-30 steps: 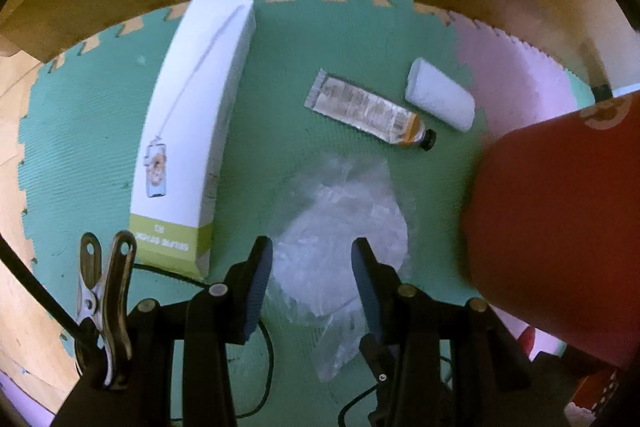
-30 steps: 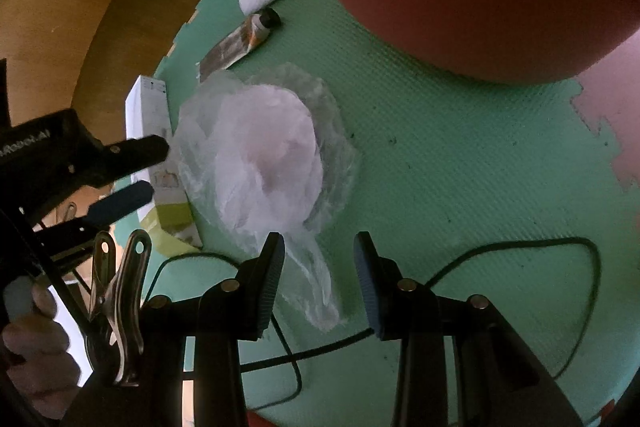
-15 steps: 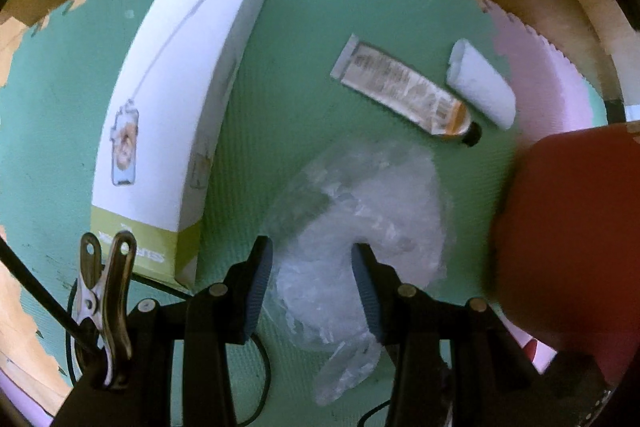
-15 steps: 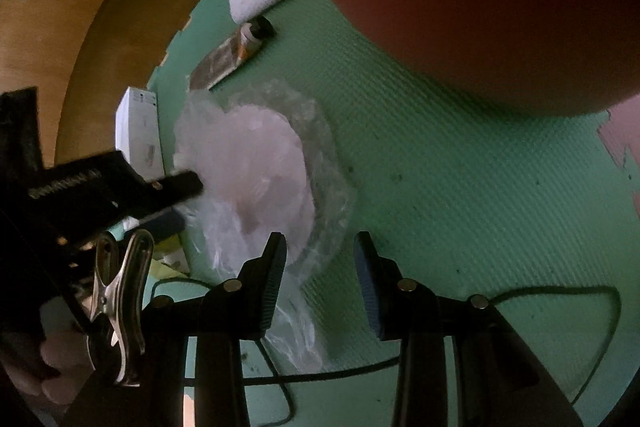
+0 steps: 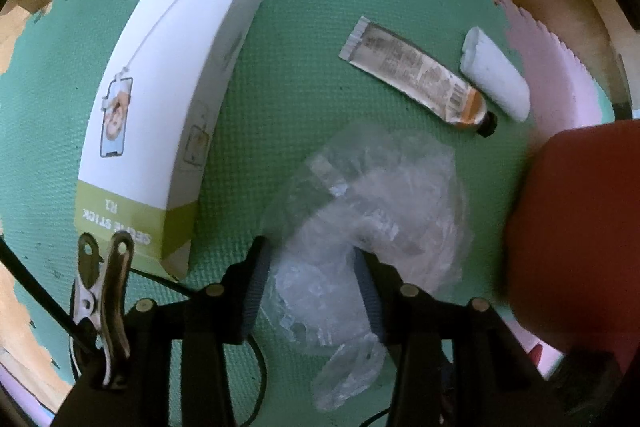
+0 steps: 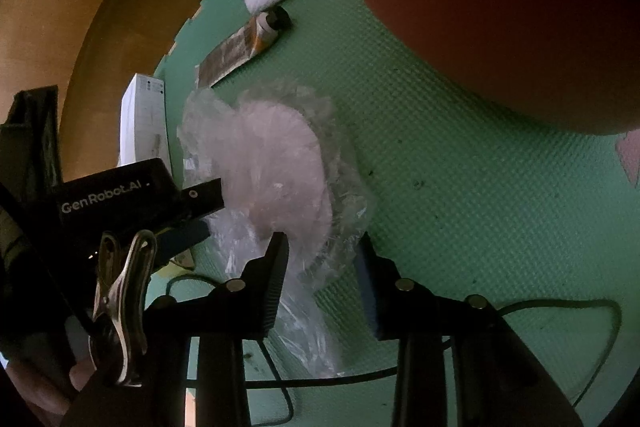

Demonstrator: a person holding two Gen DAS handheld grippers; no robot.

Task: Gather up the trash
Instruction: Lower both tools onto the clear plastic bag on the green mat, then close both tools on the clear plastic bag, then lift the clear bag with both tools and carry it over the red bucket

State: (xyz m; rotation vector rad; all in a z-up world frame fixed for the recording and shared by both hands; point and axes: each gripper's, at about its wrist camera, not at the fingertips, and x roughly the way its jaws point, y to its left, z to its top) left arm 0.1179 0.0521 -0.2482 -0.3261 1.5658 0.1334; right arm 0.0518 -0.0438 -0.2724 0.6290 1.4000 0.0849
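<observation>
Clear plastic bag (image 5: 372, 211) crumpled on green foam mat (image 5: 280, 75), lower centre of left wrist frame

Left gripper (image 5: 312, 283) pointing down over bag, jaws part open and closing, crinkled film between them; pad contact cannot be told (blur)

Right gripper (image 6: 322, 279) at lower centre of its frame, jaws closing, bag edge between them; grip not confirmed

White carton (image 5: 168, 87) at left, tube (image 5: 416, 75) and white roll (image 5: 496, 79) upper right, red bin (image 5: 580, 227) at right edge

Both the left claw (image 5: 310, 283) and right claw (image 6: 322, 279) are closing.
</observation>
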